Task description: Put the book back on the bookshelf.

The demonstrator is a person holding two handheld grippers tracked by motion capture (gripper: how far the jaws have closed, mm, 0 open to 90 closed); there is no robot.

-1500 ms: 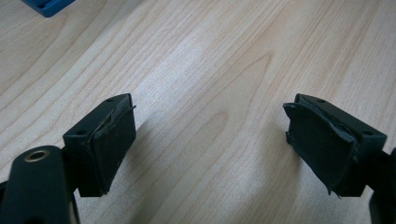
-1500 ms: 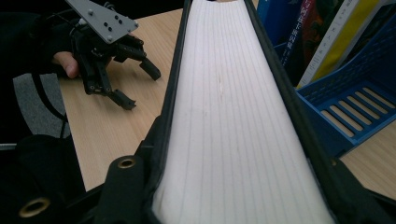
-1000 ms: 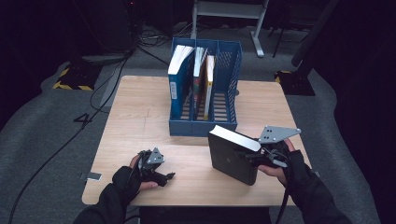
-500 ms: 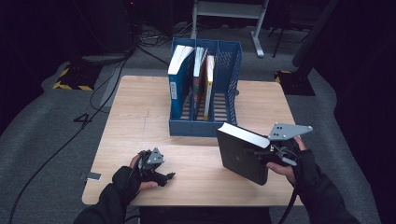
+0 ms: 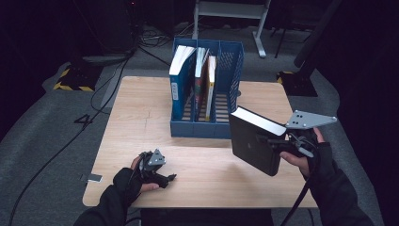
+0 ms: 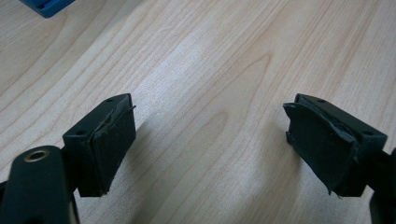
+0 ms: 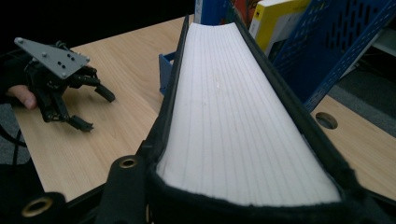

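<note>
A: What is your right claw holding?
B: A black book, clamped and lifted above the table, just before the blue file rack.
A: And your left claw?
B: Gaping wide, resting on the table.

We see the table lit from above while the room around it sinks into near black. Close up, the jaws throw soft shadows on the wood, the book's white pages glare slightly, and the high view looks soft and grainy.
</note>
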